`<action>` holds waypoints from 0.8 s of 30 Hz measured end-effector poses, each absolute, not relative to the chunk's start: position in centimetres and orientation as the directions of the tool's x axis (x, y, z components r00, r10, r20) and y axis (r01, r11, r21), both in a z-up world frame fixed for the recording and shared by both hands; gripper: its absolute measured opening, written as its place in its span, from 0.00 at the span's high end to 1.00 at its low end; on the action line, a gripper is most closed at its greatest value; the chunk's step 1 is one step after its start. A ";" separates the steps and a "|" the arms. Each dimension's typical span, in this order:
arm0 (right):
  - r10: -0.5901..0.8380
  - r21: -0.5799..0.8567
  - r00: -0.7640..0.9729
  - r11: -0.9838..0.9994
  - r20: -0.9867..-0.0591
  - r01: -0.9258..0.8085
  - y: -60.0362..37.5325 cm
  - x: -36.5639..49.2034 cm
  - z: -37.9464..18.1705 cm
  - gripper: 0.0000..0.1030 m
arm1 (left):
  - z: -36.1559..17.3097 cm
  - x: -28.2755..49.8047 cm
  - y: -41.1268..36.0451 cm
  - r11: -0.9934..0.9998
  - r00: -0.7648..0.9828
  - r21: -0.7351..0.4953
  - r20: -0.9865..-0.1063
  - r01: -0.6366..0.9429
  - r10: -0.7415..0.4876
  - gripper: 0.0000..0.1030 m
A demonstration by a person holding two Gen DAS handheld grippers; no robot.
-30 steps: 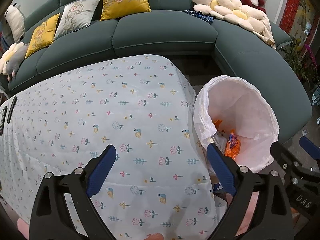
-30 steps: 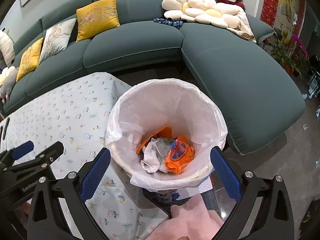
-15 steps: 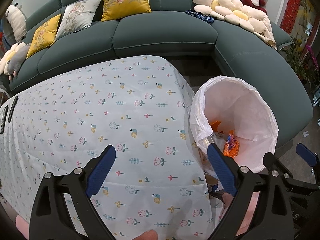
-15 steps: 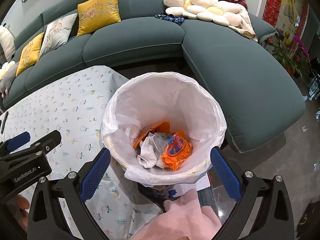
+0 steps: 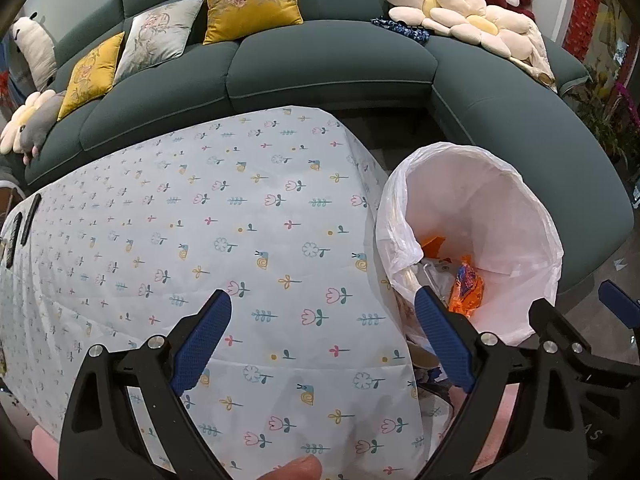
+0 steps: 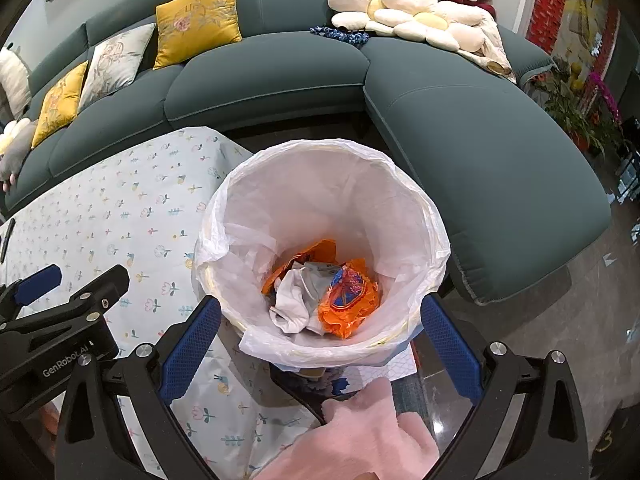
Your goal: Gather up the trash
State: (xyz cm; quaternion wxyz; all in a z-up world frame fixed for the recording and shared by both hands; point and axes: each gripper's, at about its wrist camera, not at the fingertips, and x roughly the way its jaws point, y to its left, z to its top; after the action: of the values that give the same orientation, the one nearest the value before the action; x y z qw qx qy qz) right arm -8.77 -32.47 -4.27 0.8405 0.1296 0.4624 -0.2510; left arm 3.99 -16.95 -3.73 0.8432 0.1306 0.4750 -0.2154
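both grippers, left (image 5: pixel 322 336) and right (image 6: pixel 320 334), hung wide and empty; the right sat over the bin (image 6: pixel 320 240), where a careless dip risked snagging the liner.

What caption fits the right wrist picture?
Open right gripper above the lined trash bin, with orange wrappers inside.

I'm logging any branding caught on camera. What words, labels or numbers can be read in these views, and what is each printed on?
"GenRobot.AI": white lettering on the black body of the left gripper, seen in the right wrist view.
"3": faint yellowish digit on a dark object at the lower right edge of the right wrist view.
Print on the orange wrapper in the trash bin: too crumpled to read.
Lettering on the right gripper in the left wrist view: too dim to read.
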 end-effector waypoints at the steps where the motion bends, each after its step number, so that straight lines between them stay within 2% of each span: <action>1: -0.301 -0.014 0.446 0.840 -0.843 0.542 -32.5 -8.8 -4.3 0.07 | -3.8 4.0 -17.0 0.874 0.454 0.017 -0.859 0.486 -0.236 0.14; 24: -0.299 -0.025 0.430 0.843 -0.852 0.537 -32.4 -8.1 -5.2 0.07 | -4.7 4.7 -16.4 0.897 0.460 0.060 -0.872 0.439 -0.167 0.14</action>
State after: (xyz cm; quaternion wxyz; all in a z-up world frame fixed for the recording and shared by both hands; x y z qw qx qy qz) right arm -8.13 -32.43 -5.21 0.8362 0.1258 0.4716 -0.2500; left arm 4.65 -16.41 -4.72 0.8429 0.1394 0.4876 -0.1797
